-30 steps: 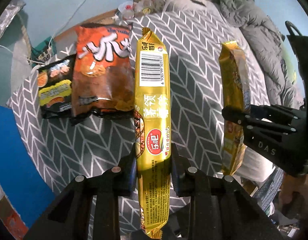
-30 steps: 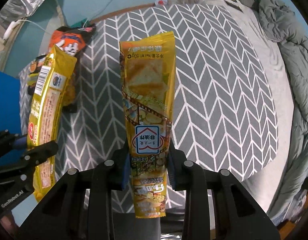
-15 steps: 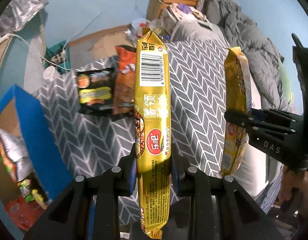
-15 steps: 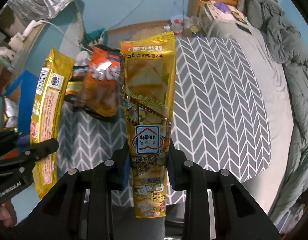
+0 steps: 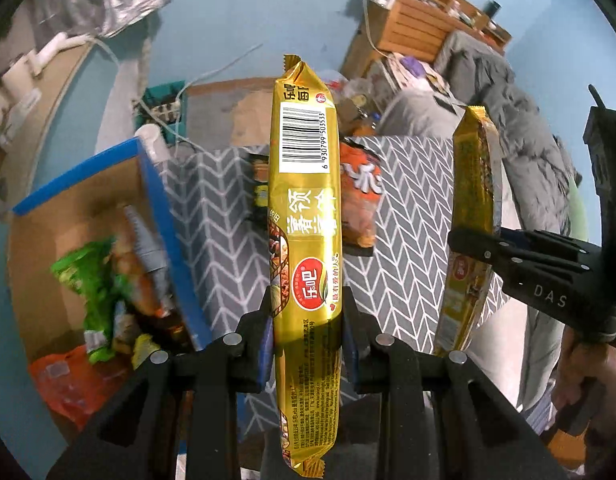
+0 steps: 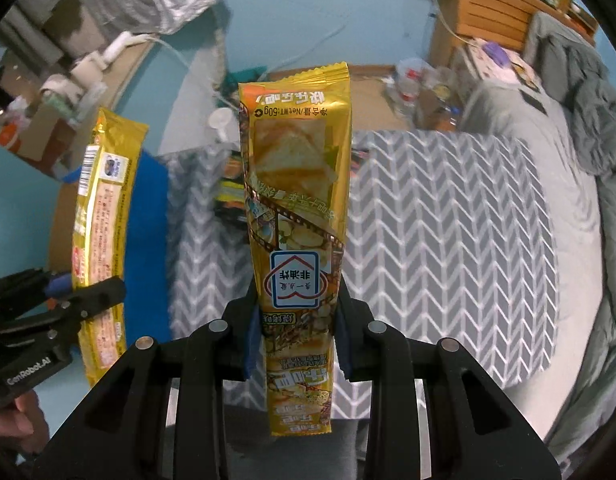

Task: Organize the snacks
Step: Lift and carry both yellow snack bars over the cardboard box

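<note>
My left gripper (image 5: pixel 308 332) is shut on a long gold snack pack (image 5: pixel 305 216), barcode side facing the camera, held well above the bed. My right gripper (image 6: pixel 295 332) is shut on a second gold pack (image 6: pixel 295 200) showing a chip picture. Each gripper shows in the other's view: the right gripper (image 5: pixel 474 244) with its pack (image 5: pixel 474 184) at the right, the left gripper (image 6: pixel 103 286) with its pack (image 6: pixel 103 216) at the left. An orange bag (image 5: pixel 362 204) and a black bag (image 5: pixel 259 176) lie on the chevron cover, partly hidden behind the held packs.
A blue-rimmed cardboard box (image 5: pixel 163 208) with several snack bags stands left of the grey chevron cover (image 6: pixel 448 232). Crumpled grey bedding (image 6: pixel 588 92) lies at the right, wooden shelves (image 5: pixel 420 28) at the back. A hand (image 5: pixel 584 376) grips the right tool.
Both grippers have risen with their gold packs and swung left; the blue box and its contents have come into the left wrist view. The bags on the cover look smaller.
</note>
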A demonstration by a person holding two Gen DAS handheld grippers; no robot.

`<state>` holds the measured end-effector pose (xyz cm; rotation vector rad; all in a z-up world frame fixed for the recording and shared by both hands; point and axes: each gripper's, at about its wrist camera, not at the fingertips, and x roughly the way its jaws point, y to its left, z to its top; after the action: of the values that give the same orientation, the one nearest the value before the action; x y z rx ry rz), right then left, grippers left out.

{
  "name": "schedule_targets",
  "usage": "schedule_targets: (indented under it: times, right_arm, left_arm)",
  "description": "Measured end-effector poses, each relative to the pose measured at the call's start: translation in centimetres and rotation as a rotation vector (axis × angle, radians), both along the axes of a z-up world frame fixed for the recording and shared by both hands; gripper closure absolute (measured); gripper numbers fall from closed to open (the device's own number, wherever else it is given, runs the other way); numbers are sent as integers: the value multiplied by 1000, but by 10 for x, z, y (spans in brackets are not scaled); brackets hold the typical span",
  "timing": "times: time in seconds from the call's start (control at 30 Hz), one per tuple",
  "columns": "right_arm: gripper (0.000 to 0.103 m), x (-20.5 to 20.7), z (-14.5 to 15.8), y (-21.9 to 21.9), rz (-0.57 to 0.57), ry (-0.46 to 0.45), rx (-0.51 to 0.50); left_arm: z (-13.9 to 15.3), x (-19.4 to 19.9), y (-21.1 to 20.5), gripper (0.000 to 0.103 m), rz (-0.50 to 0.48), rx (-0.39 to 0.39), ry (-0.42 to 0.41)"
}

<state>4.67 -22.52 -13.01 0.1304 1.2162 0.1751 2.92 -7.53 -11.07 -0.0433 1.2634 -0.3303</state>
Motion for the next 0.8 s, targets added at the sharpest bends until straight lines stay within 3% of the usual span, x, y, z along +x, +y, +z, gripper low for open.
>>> schedule_targets:
  times: [0.8]
  right_arm:
    - [74, 38, 31, 176, 366, -34, 150]
  left_arm:
    - [17, -20, 145, 75, 350, 6, -39]
